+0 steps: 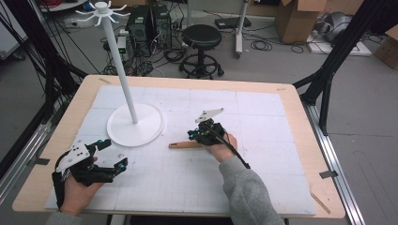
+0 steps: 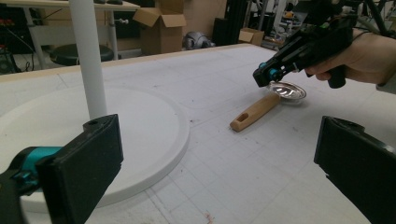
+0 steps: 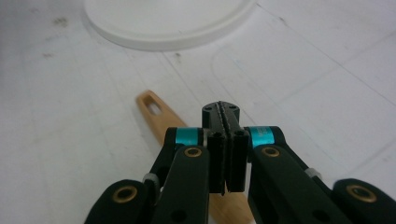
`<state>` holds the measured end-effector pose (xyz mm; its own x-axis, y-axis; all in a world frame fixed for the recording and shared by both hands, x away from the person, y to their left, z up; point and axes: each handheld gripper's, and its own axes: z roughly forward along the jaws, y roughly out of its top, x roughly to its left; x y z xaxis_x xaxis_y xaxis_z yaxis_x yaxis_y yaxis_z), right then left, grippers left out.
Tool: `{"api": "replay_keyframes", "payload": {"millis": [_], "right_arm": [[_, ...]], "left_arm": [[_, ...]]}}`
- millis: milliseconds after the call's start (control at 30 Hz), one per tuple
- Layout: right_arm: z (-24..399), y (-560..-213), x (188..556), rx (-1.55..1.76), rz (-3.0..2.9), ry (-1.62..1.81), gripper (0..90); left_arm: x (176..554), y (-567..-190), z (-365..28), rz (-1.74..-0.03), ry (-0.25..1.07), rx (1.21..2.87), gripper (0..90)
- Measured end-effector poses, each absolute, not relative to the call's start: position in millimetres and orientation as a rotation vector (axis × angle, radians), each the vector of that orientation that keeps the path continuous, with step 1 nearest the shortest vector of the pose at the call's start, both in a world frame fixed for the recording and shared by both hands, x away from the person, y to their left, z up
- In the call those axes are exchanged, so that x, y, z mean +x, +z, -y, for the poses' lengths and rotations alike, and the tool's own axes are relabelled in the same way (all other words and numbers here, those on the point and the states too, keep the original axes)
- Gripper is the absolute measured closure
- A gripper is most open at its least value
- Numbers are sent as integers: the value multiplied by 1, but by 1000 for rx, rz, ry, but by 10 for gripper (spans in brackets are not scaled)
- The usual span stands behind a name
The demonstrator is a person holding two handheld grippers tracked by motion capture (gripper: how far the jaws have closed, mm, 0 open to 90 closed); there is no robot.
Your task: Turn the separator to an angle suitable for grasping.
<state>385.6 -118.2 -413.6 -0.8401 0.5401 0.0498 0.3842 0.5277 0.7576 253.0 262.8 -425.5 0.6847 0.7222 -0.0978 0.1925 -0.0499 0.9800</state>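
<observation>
Black grippers: right gripper (image 3: 226, 154), left gripper (image 1: 112, 157); teal joints, brass screws, grey sleeve (image 1: 244, 187).

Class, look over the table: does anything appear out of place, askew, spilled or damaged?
Nothing is spilled or broken. The wooden-handled metal ladle lies flat on the white mat beside the white rack's round base, not hanging on its hooks. The right tongs hover shut above its bowl.

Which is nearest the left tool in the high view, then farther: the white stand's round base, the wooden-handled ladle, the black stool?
From the left tool:
1. White stand's round base, just beyond it.
2. Wooden-handled ladle, to its right on the table.
3. Black stool, on the floor behind the table.
</observation>
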Motion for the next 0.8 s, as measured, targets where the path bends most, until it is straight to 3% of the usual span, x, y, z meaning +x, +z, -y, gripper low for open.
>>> {"api": "replay_keyframes", "payload": {"millis": [800], "right_arm": [[133, -427, 413, 834, -2702, 970, 900]], "left_arm": [[253, -427, -268, -786, 506, 1597, 17]]}}
